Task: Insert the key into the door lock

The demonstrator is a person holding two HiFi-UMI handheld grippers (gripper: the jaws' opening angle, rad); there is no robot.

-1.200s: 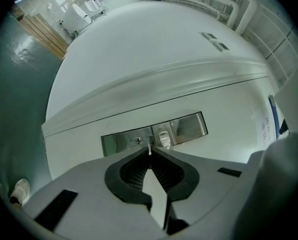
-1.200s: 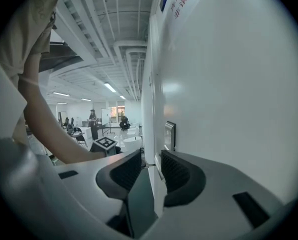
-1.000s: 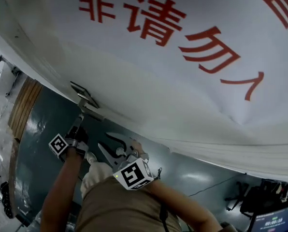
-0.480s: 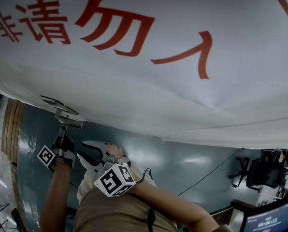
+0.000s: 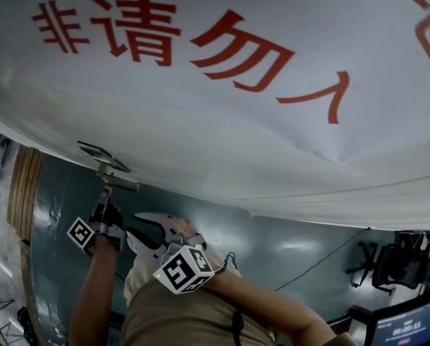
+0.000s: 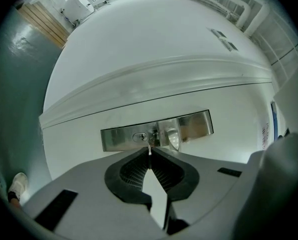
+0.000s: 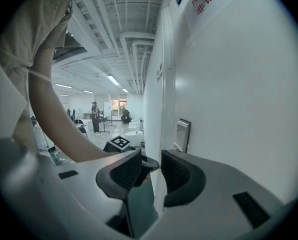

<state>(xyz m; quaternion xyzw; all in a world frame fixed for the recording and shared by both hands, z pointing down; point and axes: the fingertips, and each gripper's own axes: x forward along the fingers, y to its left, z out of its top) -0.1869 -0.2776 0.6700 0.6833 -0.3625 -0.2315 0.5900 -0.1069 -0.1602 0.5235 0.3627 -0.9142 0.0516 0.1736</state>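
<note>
Red door lettering (image 5: 251,43) and lock plate (image 5: 103,156) now further left in the head view.

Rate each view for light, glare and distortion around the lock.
Head view: door bright and bowed, floor dim, lock plate small. Left gripper view: fisheye curves the door's moulding, black corners; lock plate sharp, warm reflection on its right end; key tip clear in the shut left tool. Right gripper view: evenly lit, plate seen obliquely.

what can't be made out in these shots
Head view: the brushed steel lock plate sits edge-on and tiny, so no keyhole is visible.
Left gripper view: the thin silver key is mostly buried between the dark fingers. Only its tip shows, and whether it touches that plate is unclear.
</note>
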